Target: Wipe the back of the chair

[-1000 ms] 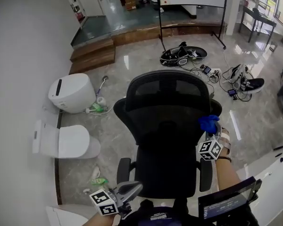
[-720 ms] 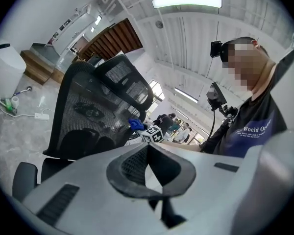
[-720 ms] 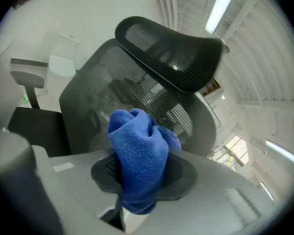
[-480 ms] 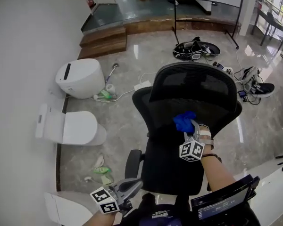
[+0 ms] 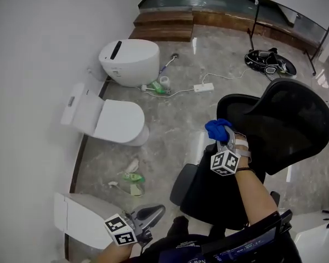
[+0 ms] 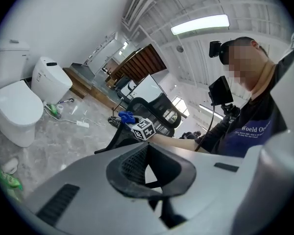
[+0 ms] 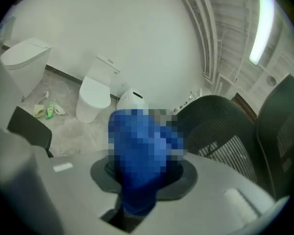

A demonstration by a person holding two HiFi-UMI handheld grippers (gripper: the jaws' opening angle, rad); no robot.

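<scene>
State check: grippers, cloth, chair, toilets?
Left gripper: shut, empty.
Right gripper: shut on the cloth.
Cloth: bunched up, at the edge of the chair's back; contact unclear.
Chair: upright, side-on to the person.
Near toilet: lid down.
Far toilet: lid down.

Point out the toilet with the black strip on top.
The rounded tankless toilet nearest the wooden steps; the toilet beside it is plain white, with a boxy tank.
</scene>
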